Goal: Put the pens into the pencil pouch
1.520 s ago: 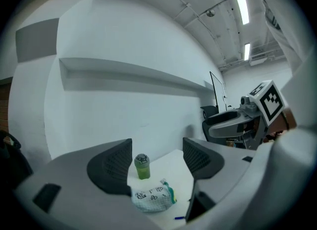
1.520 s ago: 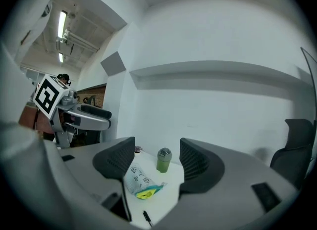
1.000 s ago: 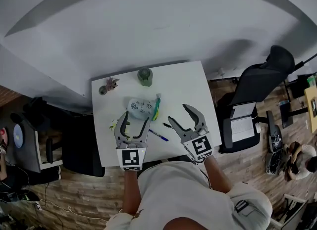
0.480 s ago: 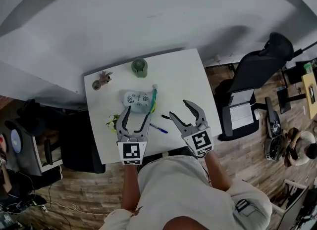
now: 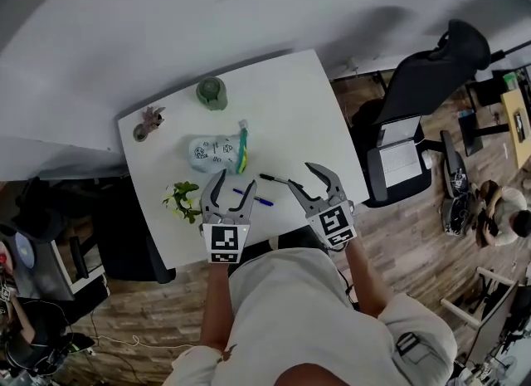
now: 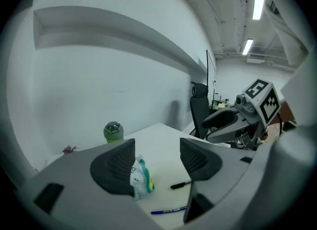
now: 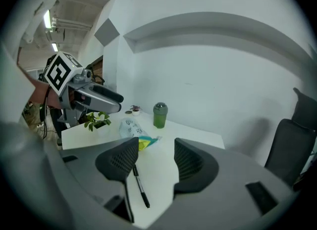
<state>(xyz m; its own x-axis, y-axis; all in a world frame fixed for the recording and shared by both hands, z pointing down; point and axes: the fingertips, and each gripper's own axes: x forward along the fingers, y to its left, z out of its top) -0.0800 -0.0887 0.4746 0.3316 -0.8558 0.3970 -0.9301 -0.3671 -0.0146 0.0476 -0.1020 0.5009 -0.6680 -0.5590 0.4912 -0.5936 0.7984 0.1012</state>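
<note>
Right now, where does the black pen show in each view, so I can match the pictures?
Head view: black pen on the white table, near its front edge, right of centre.
Left gripper view: lower centre, lying crosswise.
Right gripper view: lower centre-left, running toward the camera.
Shared landmark: green container at the table's far side.

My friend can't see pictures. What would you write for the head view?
A person holds the left gripper and right gripper over a white table, their open jaws having just been closing a little, nothing between them. Beyond lie a blue pen, a black pen and the pencil pouch, plus a green bottle and a leafy plant.
</note>
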